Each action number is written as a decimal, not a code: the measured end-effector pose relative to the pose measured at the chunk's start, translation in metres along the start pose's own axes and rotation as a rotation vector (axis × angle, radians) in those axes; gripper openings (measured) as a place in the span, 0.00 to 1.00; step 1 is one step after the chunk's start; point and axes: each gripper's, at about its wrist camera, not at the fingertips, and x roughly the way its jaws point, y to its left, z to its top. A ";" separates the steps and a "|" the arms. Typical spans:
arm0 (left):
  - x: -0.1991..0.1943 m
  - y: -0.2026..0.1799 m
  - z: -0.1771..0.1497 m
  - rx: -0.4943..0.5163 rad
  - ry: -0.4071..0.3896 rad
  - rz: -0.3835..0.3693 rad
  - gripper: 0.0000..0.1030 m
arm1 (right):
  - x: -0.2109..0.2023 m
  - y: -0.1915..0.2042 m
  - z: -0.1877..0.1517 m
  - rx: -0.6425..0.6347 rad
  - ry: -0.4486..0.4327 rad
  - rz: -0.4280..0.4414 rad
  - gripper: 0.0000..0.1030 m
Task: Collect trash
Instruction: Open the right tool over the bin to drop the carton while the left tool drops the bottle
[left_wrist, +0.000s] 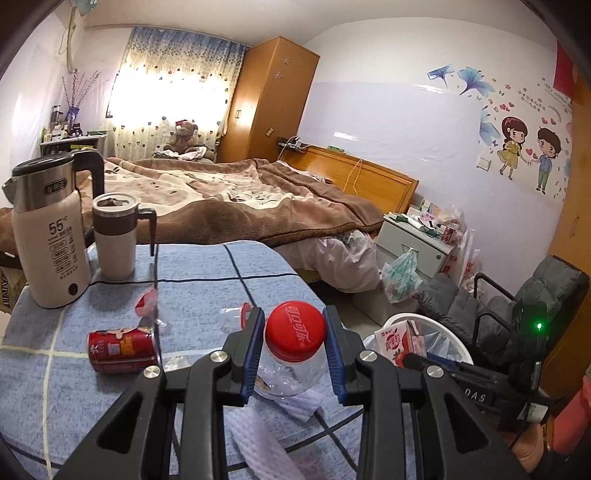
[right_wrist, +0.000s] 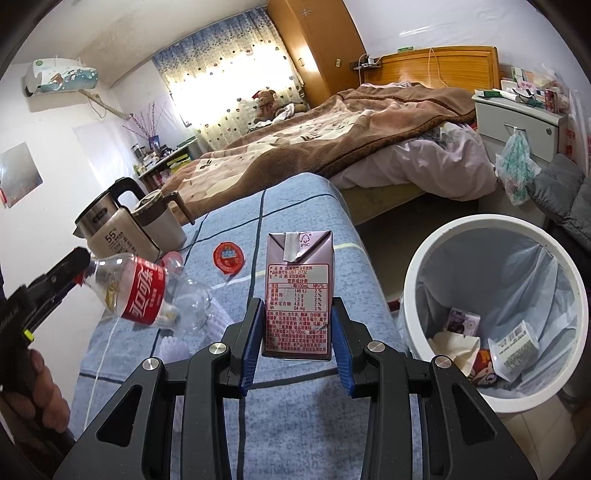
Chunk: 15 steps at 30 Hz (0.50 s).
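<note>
My left gripper (left_wrist: 295, 326) is shut on the red cap and neck of a clear plastic cola bottle (left_wrist: 293, 363), which it holds lifted over the blue checked table (left_wrist: 207, 273). In the right wrist view that bottle (right_wrist: 144, 291) hangs tilted from the left gripper (right_wrist: 79, 275) at the left edge. My right gripper (right_wrist: 297, 314) is shut on a pink-brown milk carton (right_wrist: 297, 291), held upright above the table's right side. The white trash bin (right_wrist: 480, 219) stands on the floor to its right, lined with a bag and holding several cartons and papers.
A red can (left_wrist: 122, 350) lies on its side on the table, near a red foil lid (right_wrist: 228, 257) and white foam netting (left_wrist: 258, 435). A kettle (left_wrist: 48, 229) and a lidded mug (left_wrist: 112, 236) stand at the far left. A bed, nightstand and grey chair lie beyond.
</note>
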 end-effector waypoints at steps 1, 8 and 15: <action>0.001 -0.003 0.002 0.005 0.000 -0.005 0.32 | -0.001 -0.001 0.000 0.001 -0.002 0.000 0.35; 0.013 -0.026 0.014 0.034 0.010 -0.053 0.32 | -0.013 -0.011 0.003 0.010 -0.022 -0.009 0.35; 0.036 -0.064 0.017 0.069 0.044 -0.125 0.32 | -0.030 -0.031 0.004 0.031 -0.043 -0.048 0.35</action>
